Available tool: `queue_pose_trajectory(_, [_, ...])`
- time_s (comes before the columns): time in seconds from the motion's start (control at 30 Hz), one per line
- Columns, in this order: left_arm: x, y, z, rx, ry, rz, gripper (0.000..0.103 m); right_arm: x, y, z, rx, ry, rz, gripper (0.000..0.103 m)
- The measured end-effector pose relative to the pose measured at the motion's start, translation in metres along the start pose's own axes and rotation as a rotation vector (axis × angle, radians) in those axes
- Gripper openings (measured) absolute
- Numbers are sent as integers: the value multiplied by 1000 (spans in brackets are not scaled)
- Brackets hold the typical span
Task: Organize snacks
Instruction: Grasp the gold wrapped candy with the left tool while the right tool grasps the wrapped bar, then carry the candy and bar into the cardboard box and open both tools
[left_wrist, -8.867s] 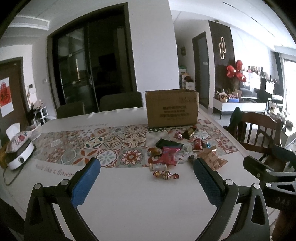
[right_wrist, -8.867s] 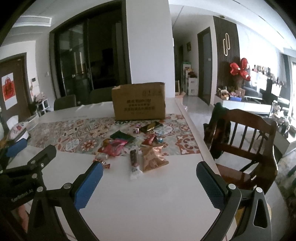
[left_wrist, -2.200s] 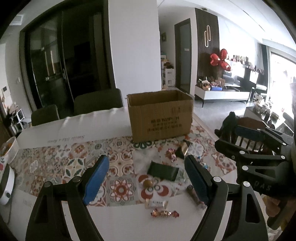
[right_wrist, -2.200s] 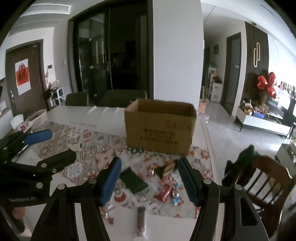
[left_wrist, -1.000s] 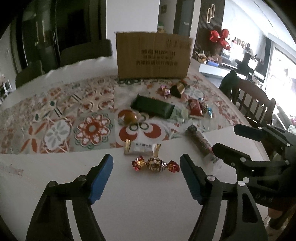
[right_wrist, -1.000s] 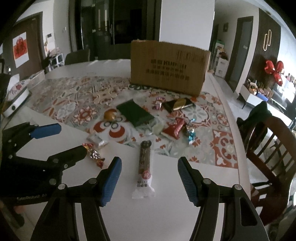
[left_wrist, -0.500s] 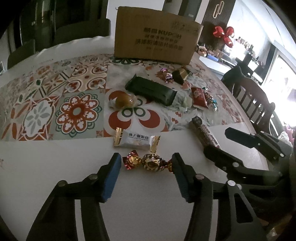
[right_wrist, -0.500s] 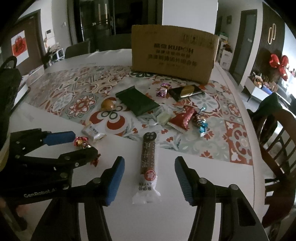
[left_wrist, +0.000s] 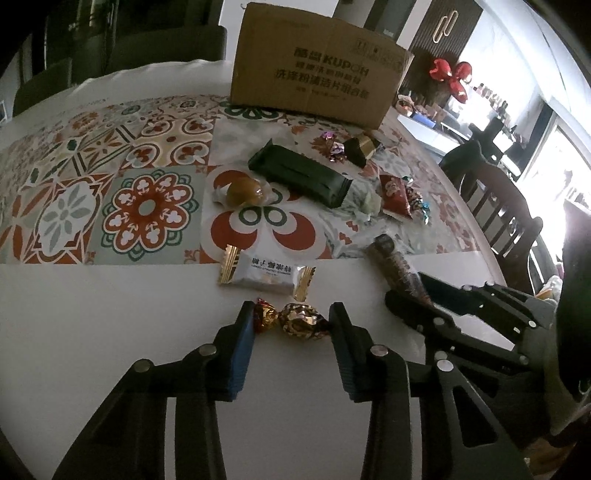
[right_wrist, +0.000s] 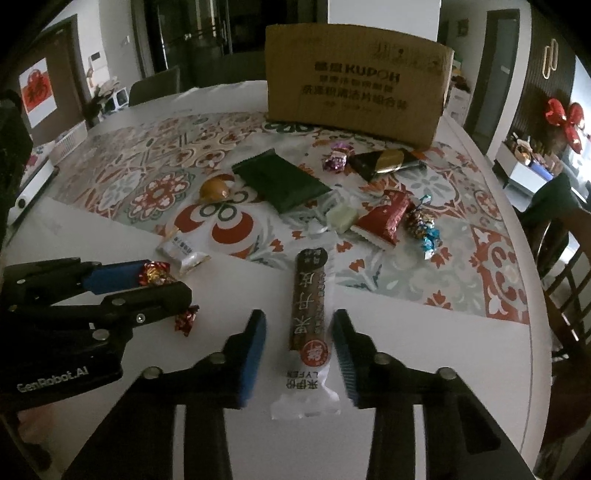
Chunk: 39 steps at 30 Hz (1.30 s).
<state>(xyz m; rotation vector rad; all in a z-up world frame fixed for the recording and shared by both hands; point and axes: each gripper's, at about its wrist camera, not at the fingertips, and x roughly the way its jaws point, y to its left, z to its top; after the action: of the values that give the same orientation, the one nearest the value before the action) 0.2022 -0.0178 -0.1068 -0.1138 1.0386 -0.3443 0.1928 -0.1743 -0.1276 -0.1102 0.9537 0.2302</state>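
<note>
A gold and red twist-wrapped candy (left_wrist: 299, 321) lies on the white table between the blue pads of my left gripper (left_wrist: 291, 317). The jaws are closing and both pads touch its crumpled wrapper ends. In the right wrist view the left gripper (right_wrist: 162, 284) shows red wrapper tips poking out on both sides. A long brown snack bar (right_wrist: 308, 317) lies lengthwise between the pads of my right gripper (right_wrist: 299, 328). Those jaws are closing too, with a strip of table still showing left of the bar. The right gripper (left_wrist: 410, 291) appears at the right of the left wrist view.
A cardboard box (right_wrist: 354, 85) stands at the back on the patterned runner (left_wrist: 144, 206). Loose snacks lie before it: a dark green packet (left_wrist: 299, 177), a white packet (left_wrist: 266, 273), a round golden sweet (left_wrist: 243, 192), a red packet (right_wrist: 380, 221). A wooden chair (left_wrist: 498, 206) stands at the table's right edge.
Both grippers have sunk toward the table and their jaws have narrowed: the left around the twist candy, the right around the long bar.
</note>
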Motion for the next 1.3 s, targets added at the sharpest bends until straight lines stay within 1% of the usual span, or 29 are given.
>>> queue_pose_trajectory(0.03, [-1, -1, 0, 2, -3, -1, 35, 0, 0, 0, 4, 1, 10, 24])
queue_pose_trajectory(0.13, [-2, -3, -1, 15, -10, 6, 33, -3, 0, -1, 12, -2, 19, 22])
queue_pose_trajectory(0.23, [-4, -4, -3, 20, -21, 12, 30, -5, -2, -1, 20, -7, 26, 22])
queue_pose_trajectory(0.4, [-11, -6, -4, 21, -39, 11, 30, -14, 0, -1, 19, -25, 25, 22])
queue_pose_trajectory(0.93, [-60, -26, 17, 115, -207, 49, 30, -58, 0, 17, 22, -147, 45, 22])
queue_pose_trajectory(1.13, [-80, -36, 31, 144, -280, 50, 30, -78, -6, 28, 37, -214, 35, 22])
queue_pose_trajectory(1.3, [-92, -42, 45, 158, -325, 53, 30, -94, -12, 39, 46, -274, 18, 22])
